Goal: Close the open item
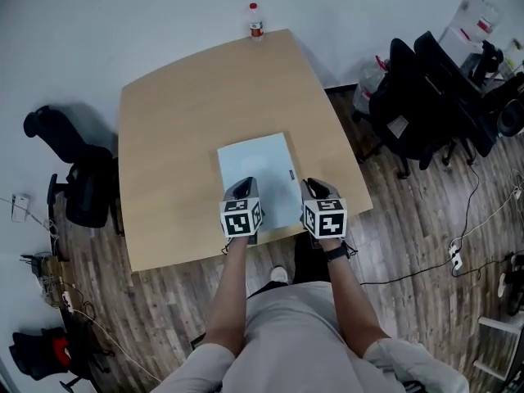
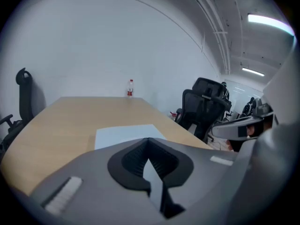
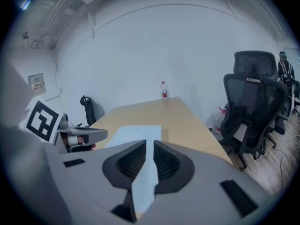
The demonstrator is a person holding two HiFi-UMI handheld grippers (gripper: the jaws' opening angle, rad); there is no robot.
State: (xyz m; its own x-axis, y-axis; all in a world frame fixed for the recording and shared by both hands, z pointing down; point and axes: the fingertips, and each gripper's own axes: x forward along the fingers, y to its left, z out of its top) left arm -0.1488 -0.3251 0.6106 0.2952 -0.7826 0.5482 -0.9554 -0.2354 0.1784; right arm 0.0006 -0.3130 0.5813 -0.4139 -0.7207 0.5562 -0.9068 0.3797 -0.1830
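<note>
I am looking at the pale blue folder (image 1: 260, 170), or so I am calling it, since it could equally be a thin book. It is lying flat by the middle of the near edge of the desk (image 1: 180, 121), turned slightly askew, with a small dark mark close to its right side. It is showing one plain, smooth face with no print that I can read. Its near side is hiding under my two tools in the head view, so I am reading the rest from the gripper views. There a thin pale leaf is running between the jaws of each. The left gripper (image 2: 149, 140) is pinching it with its tips drawn together. The right gripper (image 3: 149, 143) is clamping it with its jaws a little apart, the leaf filling the slit. I am judging that I am lifting this near leaf to fold it over the part resting on the desk, and that the closing is only just beginning. To do it well I am planning to raise both corners evenly, so the leaf is not twisting. I mean to swing it forward in an arc about its fold rather than tug it toward me, which could drag the folder off the near edge. I cannot tell where the fold is sitting. A bottle (image 1: 255, 21) is standing at the far edge, well clear, and office chairs (image 1: 417, 105) are waiting beyond the right edge.
</note>
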